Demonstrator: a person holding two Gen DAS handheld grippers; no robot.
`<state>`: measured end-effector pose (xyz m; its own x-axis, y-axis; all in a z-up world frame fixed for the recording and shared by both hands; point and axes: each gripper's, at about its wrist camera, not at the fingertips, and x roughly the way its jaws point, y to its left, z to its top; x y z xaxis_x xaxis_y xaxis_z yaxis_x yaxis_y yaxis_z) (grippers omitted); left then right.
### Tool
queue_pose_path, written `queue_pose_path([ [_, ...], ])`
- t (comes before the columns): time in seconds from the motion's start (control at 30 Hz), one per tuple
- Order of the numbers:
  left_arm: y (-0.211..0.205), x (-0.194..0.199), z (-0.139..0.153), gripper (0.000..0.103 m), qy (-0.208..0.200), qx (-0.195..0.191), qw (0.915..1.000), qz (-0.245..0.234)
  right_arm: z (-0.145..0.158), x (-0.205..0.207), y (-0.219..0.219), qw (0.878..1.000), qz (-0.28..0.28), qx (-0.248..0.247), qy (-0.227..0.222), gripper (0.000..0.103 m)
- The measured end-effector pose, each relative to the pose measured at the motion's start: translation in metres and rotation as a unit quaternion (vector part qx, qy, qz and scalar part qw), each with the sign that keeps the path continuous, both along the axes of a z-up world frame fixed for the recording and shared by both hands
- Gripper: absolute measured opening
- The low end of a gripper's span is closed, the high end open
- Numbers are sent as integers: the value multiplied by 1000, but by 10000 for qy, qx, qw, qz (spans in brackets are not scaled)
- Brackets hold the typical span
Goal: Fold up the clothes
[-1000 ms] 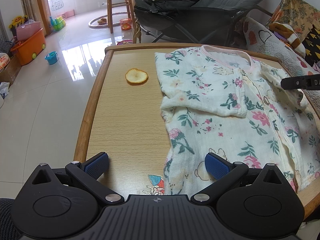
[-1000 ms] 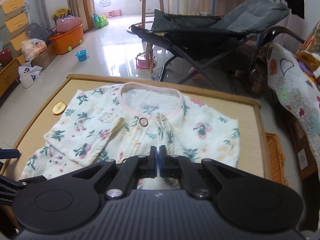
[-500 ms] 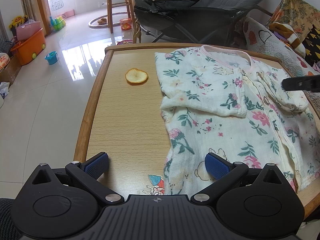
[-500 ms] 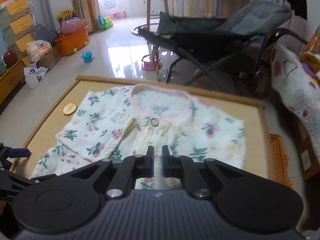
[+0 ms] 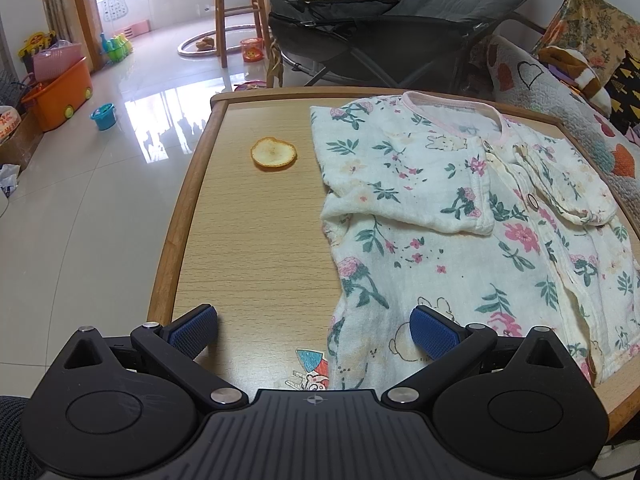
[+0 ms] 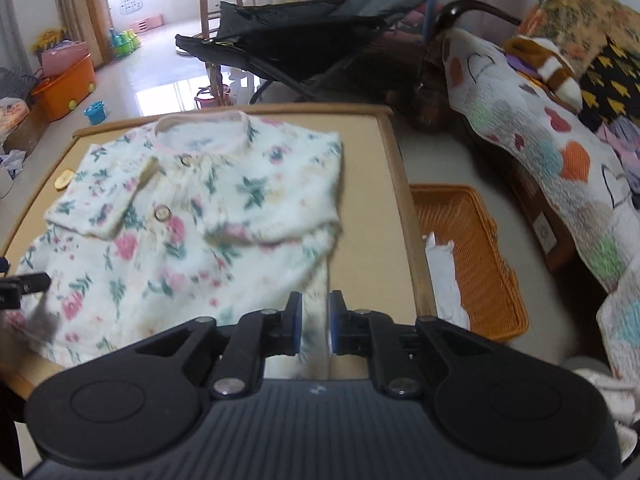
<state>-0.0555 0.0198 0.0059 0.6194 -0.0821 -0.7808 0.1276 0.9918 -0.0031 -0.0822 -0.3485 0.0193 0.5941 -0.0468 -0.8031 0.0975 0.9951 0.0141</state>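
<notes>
Currently the folding stands at an early, partial stage. Going left to right across the light wooden table with a raised rim point(image 5: 188, 216): a dried orange slice point(image 5: 273, 153) lies alone on the bare board, well apart from the work and no part of it. Beside it the white floral-print baby garment with a pink neckline point(image 5: 460, 216) lies spread flat, neckline toward the far edge, filling the right part of the table. Its left sleeve point(image 5: 404, 200) is already turned in across the chest, and in the left wrist view the right sleeve point(image 5: 560, 184) also lies folded inward over the button placket, so both sleeve folds appear done. The lower body of the garment remains at full length toward the near edge; that length-wise fold, and any final halving, is judged outstanding. The left gripper point(image 5: 314, 330) hovers over the near hem with its blue pads wide apart and nothing between them. The right gripper point(image 6: 315, 326) sits at the garment's right near edge; its jaws are opening from a narrow gap, cloth seen behind them but not pinched. An orange woven basket point(image 6: 472, 248) with white cloth inside stands on the floor beside the table.
</notes>
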Motion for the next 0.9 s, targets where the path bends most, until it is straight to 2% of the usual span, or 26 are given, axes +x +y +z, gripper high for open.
queue_pose_path([
  [0.27,2,5,4,103,106,-21,9997,210,-10,1,-13,9988,-302,355,136,21],
  [0.4,6,3,17,103,-222,-60,9988,443,-15,1,-20,9970,-458,575,223,22],
  [0.57,11,10,44,101,-747,-161,9956,549,-16,0,-22,9959,-502,737,142,28],
  [0.63,13,22,52,95,-760,-296,9946,638,-16,0,-22,9957,-485,779,114,31],
  [0.8,17,59,55,79,-421,-1002,9887,1028,-17,0,-25,9950,-461,884,56,36],
  [0.9,12,77,48,69,-260,-1130,9868,1132,-17,1,-27,9942,-479,964,38,36],
])
